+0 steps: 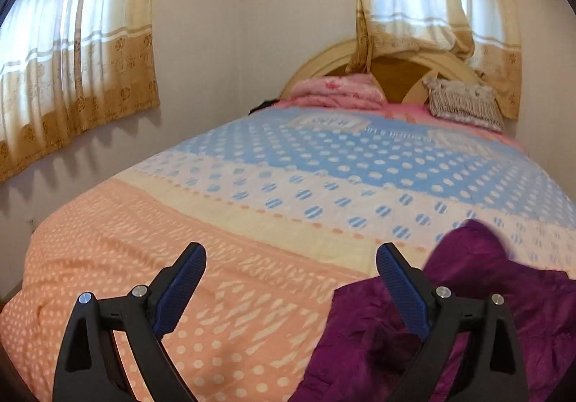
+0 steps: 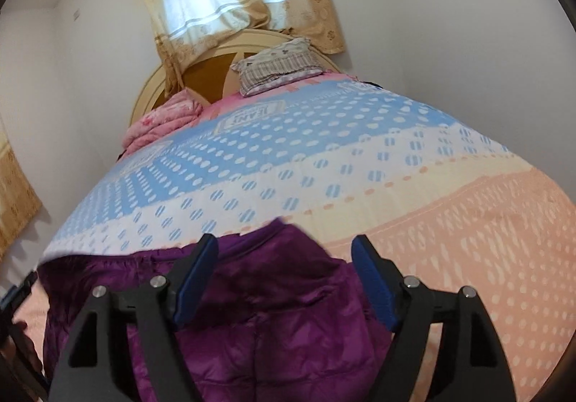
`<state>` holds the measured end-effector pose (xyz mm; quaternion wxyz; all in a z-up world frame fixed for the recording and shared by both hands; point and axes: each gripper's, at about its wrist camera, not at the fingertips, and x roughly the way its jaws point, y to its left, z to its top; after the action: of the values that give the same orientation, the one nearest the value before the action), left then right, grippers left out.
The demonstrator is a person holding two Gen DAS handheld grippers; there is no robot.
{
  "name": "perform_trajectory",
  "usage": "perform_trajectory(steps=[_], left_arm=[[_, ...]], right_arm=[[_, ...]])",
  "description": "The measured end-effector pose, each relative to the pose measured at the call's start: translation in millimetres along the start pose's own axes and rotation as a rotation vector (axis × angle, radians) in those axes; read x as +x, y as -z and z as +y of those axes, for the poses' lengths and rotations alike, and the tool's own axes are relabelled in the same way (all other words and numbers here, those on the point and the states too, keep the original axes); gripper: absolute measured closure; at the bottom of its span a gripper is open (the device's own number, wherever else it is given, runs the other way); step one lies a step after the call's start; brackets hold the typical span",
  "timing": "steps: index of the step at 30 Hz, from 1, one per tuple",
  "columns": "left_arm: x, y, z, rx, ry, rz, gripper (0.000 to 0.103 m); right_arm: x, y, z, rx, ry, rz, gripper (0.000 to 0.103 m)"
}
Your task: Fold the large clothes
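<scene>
Your left gripper [image 1: 291,258] gapes empty beside one purple jacket [image 1: 486,294]; only your right gripper [image 2: 284,250], also wide, hangs over it, perhaps not touching.

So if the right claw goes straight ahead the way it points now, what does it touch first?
Most likely the crumpled purple quilted jacket, which lies between and below the open right claw. Beyond it is the dotted peach, cream and blue bedspread. Depth is hard to judge here.
</scene>
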<state>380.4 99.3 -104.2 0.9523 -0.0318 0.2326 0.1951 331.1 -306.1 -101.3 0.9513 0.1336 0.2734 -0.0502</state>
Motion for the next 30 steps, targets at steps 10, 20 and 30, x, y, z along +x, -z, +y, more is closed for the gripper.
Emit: perform_trajectory(steps=[10,20,30], left_arm=[[-7.4,25.8,-103.5,0.38,0.063,-0.028,0.007],[68.9,46.7,-120.6,0.386,0.016,0.181,0.007],[85.4,53.2,-124.8,0.366,0.05,0.264,0.005]], right_arm=[[54.8,30.0,89.5,-0.335,0.002,0.259,0.058],[101.6,37.5,69.9,-0.288,0.097,0.256,0.058],[111.2,38.1,66.9,-0.25,0.09,0.253,0.058]])
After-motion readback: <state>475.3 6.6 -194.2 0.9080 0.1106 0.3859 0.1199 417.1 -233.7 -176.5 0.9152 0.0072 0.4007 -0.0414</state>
